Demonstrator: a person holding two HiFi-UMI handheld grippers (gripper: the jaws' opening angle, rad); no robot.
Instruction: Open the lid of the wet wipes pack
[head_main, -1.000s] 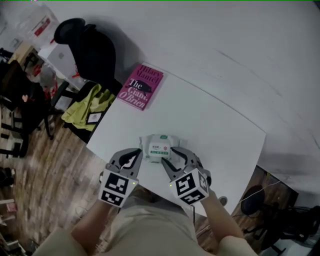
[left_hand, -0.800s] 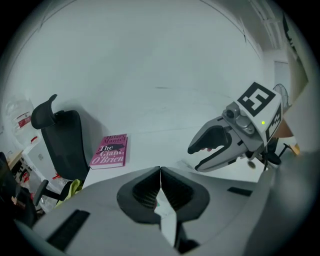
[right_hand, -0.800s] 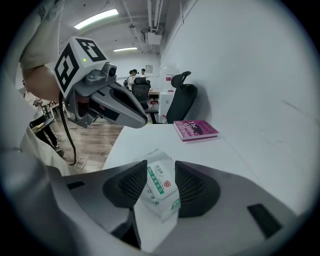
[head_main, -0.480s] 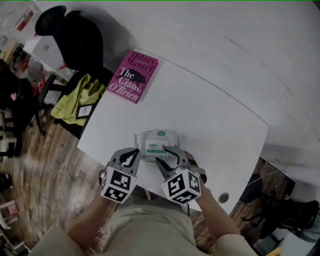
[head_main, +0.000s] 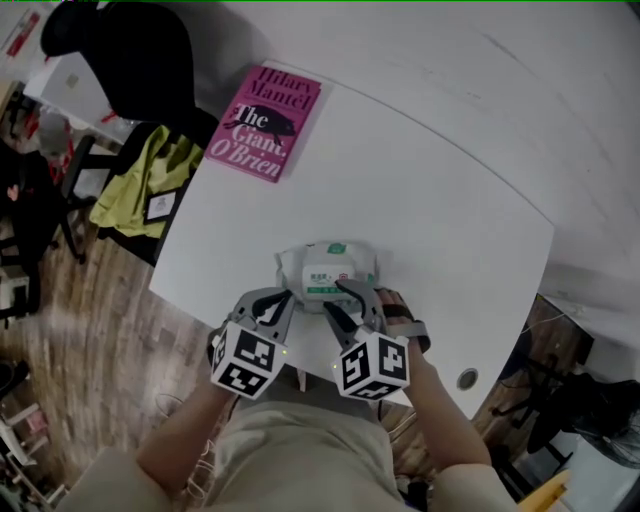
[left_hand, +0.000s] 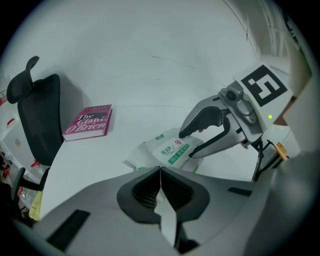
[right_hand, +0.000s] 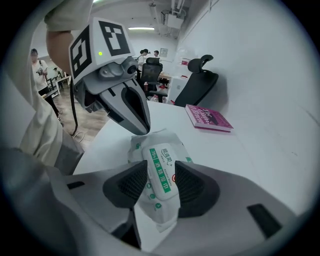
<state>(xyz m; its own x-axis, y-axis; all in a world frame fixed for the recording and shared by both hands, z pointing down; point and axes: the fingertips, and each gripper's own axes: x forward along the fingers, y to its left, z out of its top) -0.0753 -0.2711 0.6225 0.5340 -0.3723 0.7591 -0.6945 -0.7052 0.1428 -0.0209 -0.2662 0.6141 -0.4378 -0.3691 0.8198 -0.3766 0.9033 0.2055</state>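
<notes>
Between right hand-held gripper (right_hand: 160, 186) jaws: wipes pack (right_hand: 158, 161).

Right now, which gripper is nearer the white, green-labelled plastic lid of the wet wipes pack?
Right. The right gripper straddles the lid, jaws apart; the left gripper sits shut at the edge of the pack, off the lid.

The head view looks steeply down onto the white rectangular counter (head_main: 430, 220). The left gripper view skims low across it at the right hand-held gripper (left_hand: 187, 145); the right gripper view faces back at the left hand-held gripper (right_hand: 141, 129). All share the green-and-white soft wet wipes pack (head_main: 328, 268).
</notes>
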